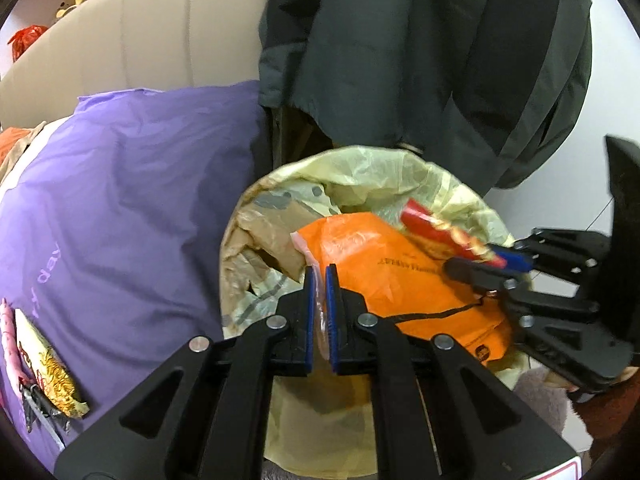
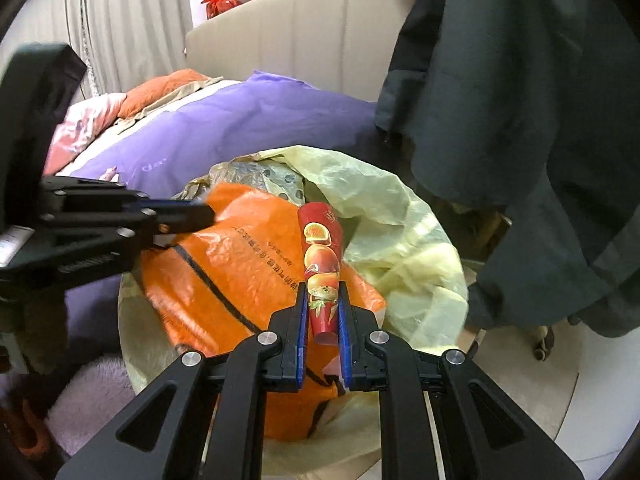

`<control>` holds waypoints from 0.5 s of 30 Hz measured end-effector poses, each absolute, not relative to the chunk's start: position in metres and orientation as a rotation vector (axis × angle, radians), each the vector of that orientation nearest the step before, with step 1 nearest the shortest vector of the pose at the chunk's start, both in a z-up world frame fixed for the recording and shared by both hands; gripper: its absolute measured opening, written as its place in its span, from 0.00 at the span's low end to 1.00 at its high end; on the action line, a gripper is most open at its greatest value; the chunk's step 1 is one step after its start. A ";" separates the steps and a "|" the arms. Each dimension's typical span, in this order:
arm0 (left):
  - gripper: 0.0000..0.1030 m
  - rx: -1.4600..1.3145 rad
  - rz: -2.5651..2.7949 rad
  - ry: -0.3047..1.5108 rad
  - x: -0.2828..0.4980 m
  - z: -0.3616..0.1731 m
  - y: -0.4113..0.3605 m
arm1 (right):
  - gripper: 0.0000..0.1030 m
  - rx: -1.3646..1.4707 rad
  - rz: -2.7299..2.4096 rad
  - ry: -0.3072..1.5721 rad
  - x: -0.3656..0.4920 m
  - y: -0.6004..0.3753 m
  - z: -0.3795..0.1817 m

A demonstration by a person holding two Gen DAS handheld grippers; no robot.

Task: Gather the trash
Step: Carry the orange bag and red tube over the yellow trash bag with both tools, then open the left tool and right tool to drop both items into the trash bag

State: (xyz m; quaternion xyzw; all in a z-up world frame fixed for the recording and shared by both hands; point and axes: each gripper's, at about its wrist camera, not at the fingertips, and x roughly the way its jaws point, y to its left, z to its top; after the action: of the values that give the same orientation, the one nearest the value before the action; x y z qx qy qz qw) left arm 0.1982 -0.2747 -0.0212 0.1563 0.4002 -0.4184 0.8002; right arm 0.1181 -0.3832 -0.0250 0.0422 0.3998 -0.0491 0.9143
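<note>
A bin lined with a pale yellow bag [image 1: 380, 172] [image 2: 400, 240] stands beside the bed. Across its mouth lies a large orange plastic bag [image 1: 380, 280] [image 2: 232, 264] with black print. My left gripper [image 1: 319, 270] [image 2: 208, 214] is shut on a thin, pale edge of that orange bag. My right gripper [image 2: 323, 288] [image 1: 480, 262] is shut on a red snack wrapper [image 2: 320, 248] [image 1: 424, 224] printed with fruit, which sticks out over the orange bag above the bin. Crumpled brown paper and clear plastic [image 1: 264, 236] lie deeper in the bin.
A purple duvet [image 1: 120, 200] [image 2: 240, 120] covers the bed to the left, with another snack wrapper [image 1: 48, 376] lying on it. A dark jacket [image 1: 420, 60] [image 2: 520, 100] hangs over the bin's far side. A beige headboard [image 1: 160, 32] rises behind. A fuzzy rug [image 2: 92, 392] lies below.
</note>
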 end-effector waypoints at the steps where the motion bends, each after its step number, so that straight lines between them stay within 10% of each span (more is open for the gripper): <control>1: 0.05 0.345 -0.896 0.868 0.198 -0.024 -0.275 | 0.13 0.083 -0.102 0.825 0.117 -0.383 -0.025; 15: 0.20 0.104 -0.948 0.914 0.222 -0.008 -0.233 | 0.17 0.099 -0.114 0.797 0.115 -0.383 -0.025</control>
State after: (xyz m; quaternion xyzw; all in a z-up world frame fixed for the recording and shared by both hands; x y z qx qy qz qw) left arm 0.2217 -0.2333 -0.0076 0.0483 0.4245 -0.4404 0.7897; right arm 0.1149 -0.3832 -0.0248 0.0482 0.3875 -0.0557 0.9189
